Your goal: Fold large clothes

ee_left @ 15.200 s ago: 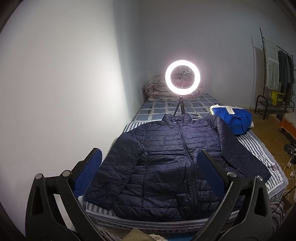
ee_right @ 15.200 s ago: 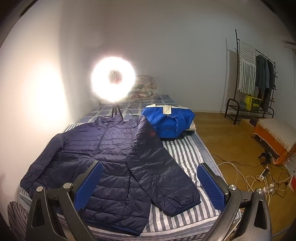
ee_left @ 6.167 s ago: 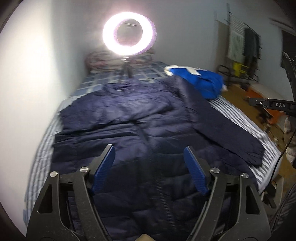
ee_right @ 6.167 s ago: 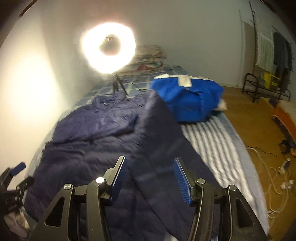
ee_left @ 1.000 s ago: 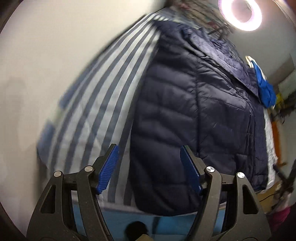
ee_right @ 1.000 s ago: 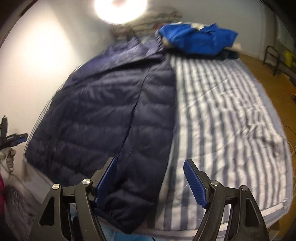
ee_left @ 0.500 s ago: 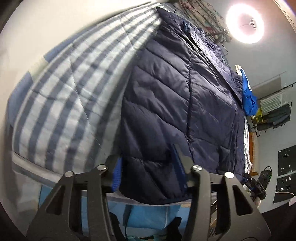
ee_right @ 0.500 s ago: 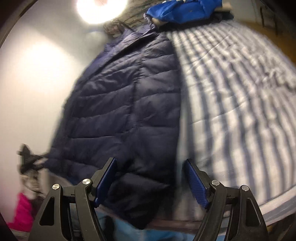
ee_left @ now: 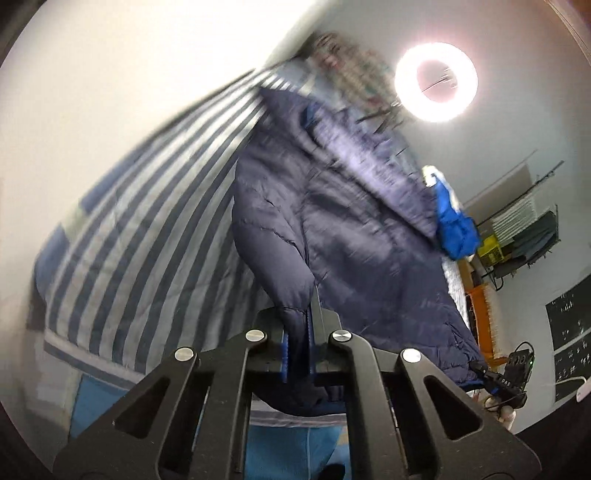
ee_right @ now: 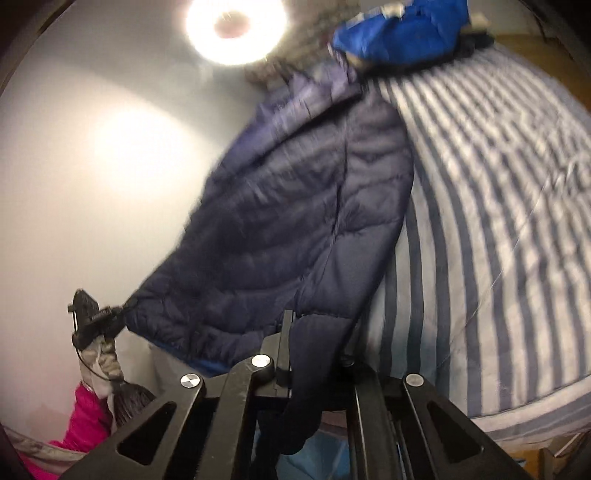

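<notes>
A navy quilted puffer jacket (ee_left: 347, 229) lies lengthwise on the striped bed (ee_left: 147, 229), sleeves folded in. My left gripper (ee_left: 300, 332) is shut on the jacket's hem at its left bottom corner and holds that corner raised off the bed. My right gripper (ee_right: 314, 350) is shut on the hem at the right bottom corner of the jacket (ee_right: 295, 206), cloth hanging down between the fingers. Each gripper shows in the other's view, at the far hem corner.
A lit ring light (ee_left: 436, 81) stands at the head of the bed, also in the right wrist view (ee_right: 236, 26). A blue garment (ee_left: 454, 225) lies beyond the collar. A clothes rack (ee_left: 524, 229) stands by the far wall. The striped mattress (ee_right: 498, 206) stretches to the right.
Both grippers have closed on the jacket's bottom hem corners. The hem has lifted off the bed edge.
</notes>
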A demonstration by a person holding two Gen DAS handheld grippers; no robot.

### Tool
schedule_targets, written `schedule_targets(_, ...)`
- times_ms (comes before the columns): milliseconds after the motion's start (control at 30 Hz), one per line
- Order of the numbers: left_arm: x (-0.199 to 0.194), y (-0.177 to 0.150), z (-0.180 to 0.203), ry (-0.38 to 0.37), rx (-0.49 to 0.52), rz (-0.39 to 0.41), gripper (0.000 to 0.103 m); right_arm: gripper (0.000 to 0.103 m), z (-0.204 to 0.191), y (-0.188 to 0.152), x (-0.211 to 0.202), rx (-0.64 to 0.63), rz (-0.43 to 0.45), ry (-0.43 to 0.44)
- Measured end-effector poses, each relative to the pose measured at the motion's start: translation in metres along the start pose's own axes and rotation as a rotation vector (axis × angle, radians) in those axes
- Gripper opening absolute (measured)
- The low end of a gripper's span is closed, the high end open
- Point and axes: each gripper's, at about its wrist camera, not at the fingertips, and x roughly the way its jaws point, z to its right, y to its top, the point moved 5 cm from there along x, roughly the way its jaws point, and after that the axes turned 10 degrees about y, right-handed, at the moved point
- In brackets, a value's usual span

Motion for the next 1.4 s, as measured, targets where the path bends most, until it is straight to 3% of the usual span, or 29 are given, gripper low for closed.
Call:
schedule_targets(133,-0.023,0.007,0.007,-0.024,-0.004,0.055,0.004,0.002,-0.025,0.008,-0.018,-0.058,0.039,-0.027)
schedule_targets(267,-0.021,-0.001,0.001,0.001,-0.012,0.041,0.003,0.002,-0.034,0.004,-0.021,-0.094,0.01,-0.047)
schedule_targets(533,-0.072,-0.008,-0.022,-0.009,-0.085,0.084,0.002,0.001,-0.062,0.001,-0.042,-0.146,0.026,0.056)
schedule_targets(667,-0.107,0.007,-0.013,-0.019,-0.071,0.148,0.002,0.001,-0.081,0.007,-0.06,-0.188,0.061,0.103)
schedule_targets(767,-0.115,0.036,0.006,-0.027,-0.024,0.204,0.002,0.001,-0.093,0.025,-0.065,-0.228,0.094,0.11)
schedule_targets(967,-0.075,0.111,0.048,-0.038,0.06,0.255,0.002,0.001,-0.085,0.102,-0.043,-0.3,0.143,0.007)
schedule_targets(1100,-0.031,0.168,0.071,0.005,0.09,0.276,0.002,0.001,-0.076,0.16,-0.013,-0.305,0.164,-0.07)
schedule_targets(1300,0.069,0.23,0.088,0.119,0.104,0.209,0.002,0.001,-0.043,0.237,0.04,-0.238,0.162,-0.169)
schedule_targets(1400,0.116,0.237,0.081,0.158,0.082,0.148,0.002,0.001,-0.015,0.256,0.076,-0.207,0.119,-0.241)
